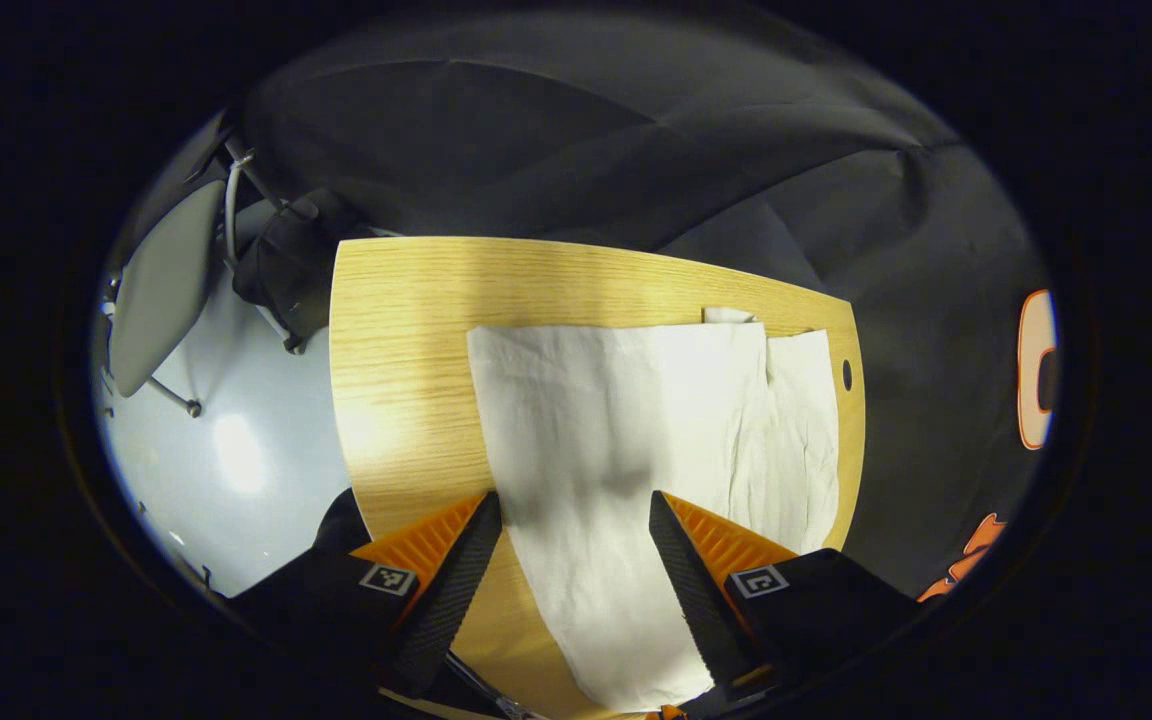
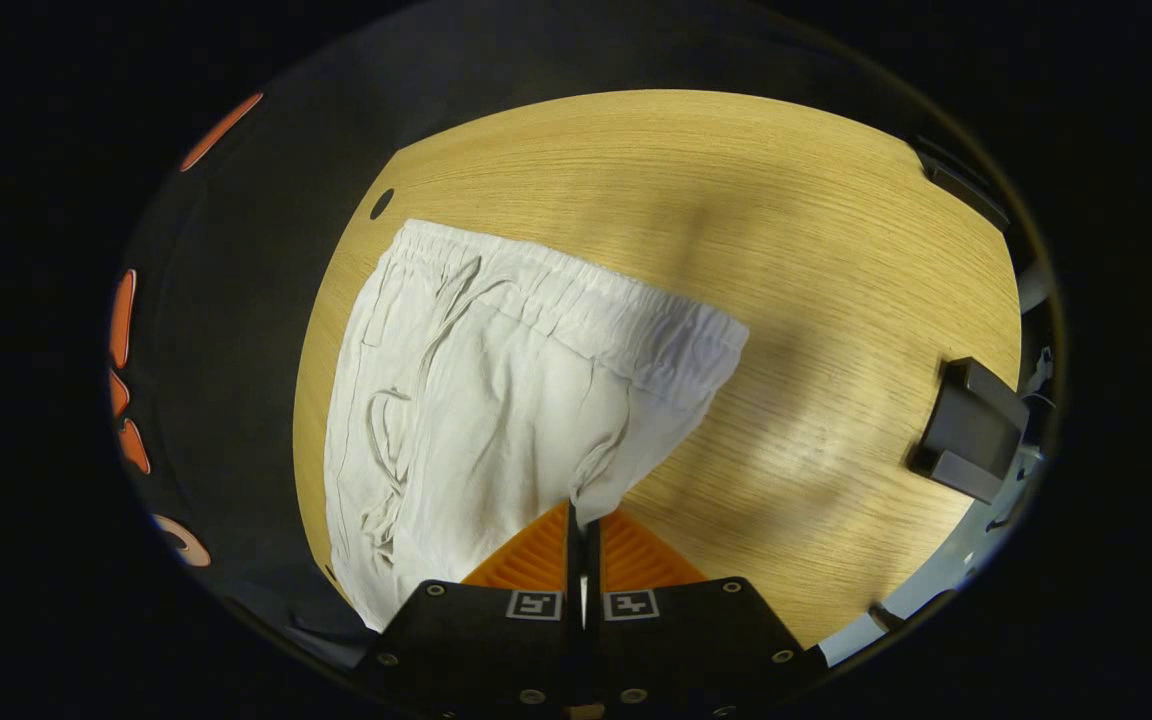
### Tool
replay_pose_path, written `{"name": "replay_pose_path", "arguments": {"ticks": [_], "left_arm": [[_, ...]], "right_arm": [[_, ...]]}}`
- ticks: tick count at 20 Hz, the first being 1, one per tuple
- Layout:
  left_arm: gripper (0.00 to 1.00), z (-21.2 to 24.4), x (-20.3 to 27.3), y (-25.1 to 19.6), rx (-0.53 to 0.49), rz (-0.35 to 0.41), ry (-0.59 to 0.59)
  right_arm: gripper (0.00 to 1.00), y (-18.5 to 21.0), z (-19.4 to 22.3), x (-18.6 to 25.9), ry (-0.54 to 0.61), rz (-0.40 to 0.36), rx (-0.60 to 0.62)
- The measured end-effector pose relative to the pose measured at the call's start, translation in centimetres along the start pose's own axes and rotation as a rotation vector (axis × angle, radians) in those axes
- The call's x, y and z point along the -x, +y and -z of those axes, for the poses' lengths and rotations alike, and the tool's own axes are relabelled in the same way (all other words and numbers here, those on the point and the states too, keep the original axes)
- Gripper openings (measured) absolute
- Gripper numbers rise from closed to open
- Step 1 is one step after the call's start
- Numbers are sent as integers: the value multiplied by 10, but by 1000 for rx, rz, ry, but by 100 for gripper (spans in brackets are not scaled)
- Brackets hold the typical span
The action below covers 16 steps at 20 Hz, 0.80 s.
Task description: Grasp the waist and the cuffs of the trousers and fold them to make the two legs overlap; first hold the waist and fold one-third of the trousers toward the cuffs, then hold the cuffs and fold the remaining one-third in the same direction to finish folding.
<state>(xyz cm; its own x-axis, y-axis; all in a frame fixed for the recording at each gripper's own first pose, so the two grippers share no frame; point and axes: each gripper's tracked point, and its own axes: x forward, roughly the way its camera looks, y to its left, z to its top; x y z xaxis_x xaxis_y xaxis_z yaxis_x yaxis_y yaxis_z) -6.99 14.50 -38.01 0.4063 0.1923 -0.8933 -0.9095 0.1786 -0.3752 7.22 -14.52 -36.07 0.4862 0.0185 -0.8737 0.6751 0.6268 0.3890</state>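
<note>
The white trousers (image 1: pixel 626 450) lie flat on the wooden tabletop (image 1: pixel 406 330), their long axis running straight away from the left gripper (image 1: pixel 576 540). That gripper hovers over the near end of the cloth with its fingers spread wide, one on either side of the narrow strip of fabric, gripping nothing. From this side the trousers widen toward the far edge of the tabletop, where a second layer of cloth peeks out to the right of the top layer, so the legs look roughly stacked but not squarely matched.

In the right gripper view the gathered waistband (image 2: pixel 586 300) lies across the trousers' far end, with a drawstring trailing down the front. The right gripper (image 2: pixel 583 530) has its fingers pressed together on a small pinch of cloth at the trousers' near edge, below the waistband and on the side facing the bare part of the tabletop. The fabric there rises into a little peak at the fingertips.

Judging by this, the right gripper is the nearer one to the waist and already has a hold, while the left one is lined up with the leg end but has yet to close. The coming move turns on that lengthwise axis: any fold has to travel along it, waist toward cuffs.

A dark block (image 2: pixel 971 430) sits at the tabletop's edge, well apart from the trousers.
</note>
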Motion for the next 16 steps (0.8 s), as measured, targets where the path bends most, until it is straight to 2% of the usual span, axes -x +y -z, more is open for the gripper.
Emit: {"name": "replay_pose_path", "arguments": {"ticks": [3,4,6,8,9,10,12,15,16], "left_arm": [[96,-3,-5,-14,29,53,-1],[98,-2,-7,-18,42,71,5],[93,2,-12,-25,62,90,27],[72,10,-22,-38,107,128,76],[72,17,-29,-47,130,159,127],[51,31,-35,-52,159,176,186],[9,34,-51,-56,187,180,204],[4,30,-37,-55,95,154,153],[7,27,-24,-53,83,155,136]], "right_arm": [[1,1,-1,-1,-1,-10,14],[1,1,-1,-1,-2,-12,20],[1,2,-1,-1,-3,-19,26],[1,2,-2,-1,-6,-24,34],[1,2,-1,-1,-6,-27,39],[1,2,-1,-1,-3,-29,42],[1,-1,0,1,6,-31,42],[1,-5,-2,9,21,-44,25],[1,-5,-2,14,29,-57,15]]}}
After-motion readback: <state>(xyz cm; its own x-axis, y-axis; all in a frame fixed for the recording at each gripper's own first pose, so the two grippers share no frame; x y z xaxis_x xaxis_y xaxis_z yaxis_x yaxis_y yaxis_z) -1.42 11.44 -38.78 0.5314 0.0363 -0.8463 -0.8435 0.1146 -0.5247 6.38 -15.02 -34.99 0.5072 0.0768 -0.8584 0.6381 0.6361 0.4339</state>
